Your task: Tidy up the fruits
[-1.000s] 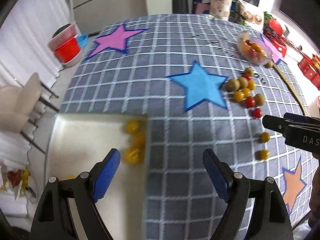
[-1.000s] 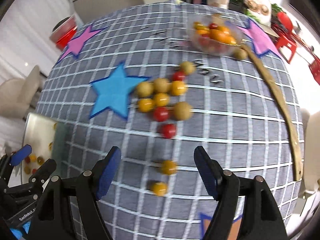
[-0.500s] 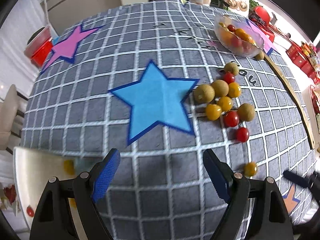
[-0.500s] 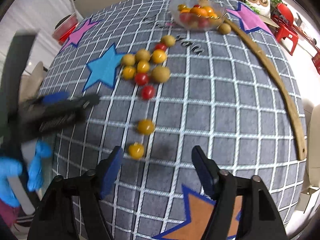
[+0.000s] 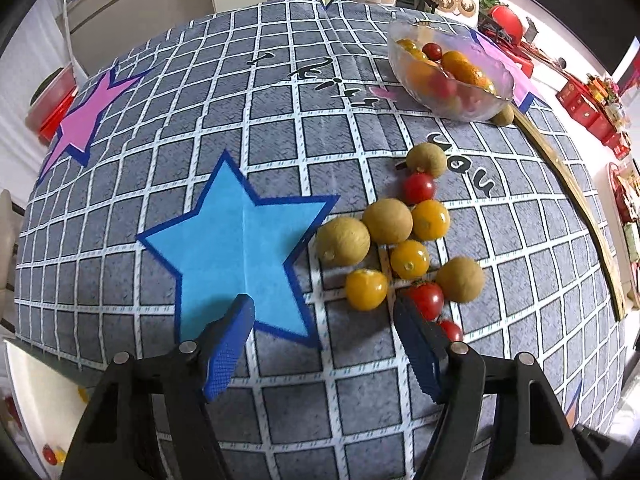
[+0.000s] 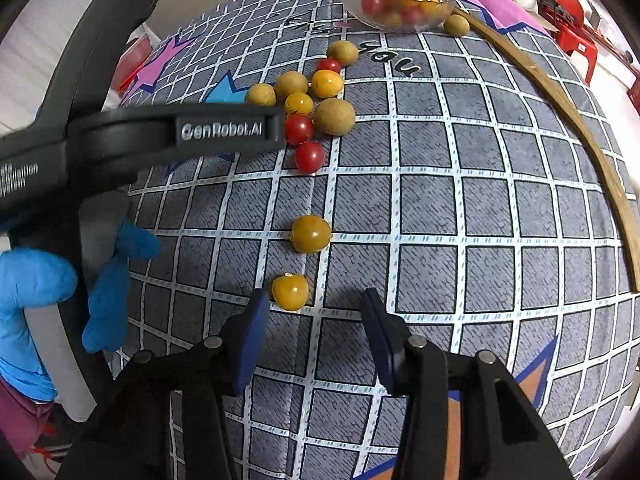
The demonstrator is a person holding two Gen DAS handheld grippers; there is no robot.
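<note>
A cluster of brown longans, yellow and red cherry tomatoes lies on the grey checked cloth right of a blue star. My left gripper is open and empty, just short of a yellow tomato and a red tomato. My right gripper is open and empty, with a yellow tomato just ahead of its left finger and another yellow tomato beyond. The left gripper's body crosses the right wrist view in front of the cluster.
A glass bowl of mixed fruit stands at the far right, also in the right wrist view, with a longan beside it. A curved wooden stick lies along the right. A white tray sits at the lower left.
My left gripper has moved from over the white tray toward the fruit cluster. My right gripper has come down closer to the two lone yellow tomatoes.
</note>
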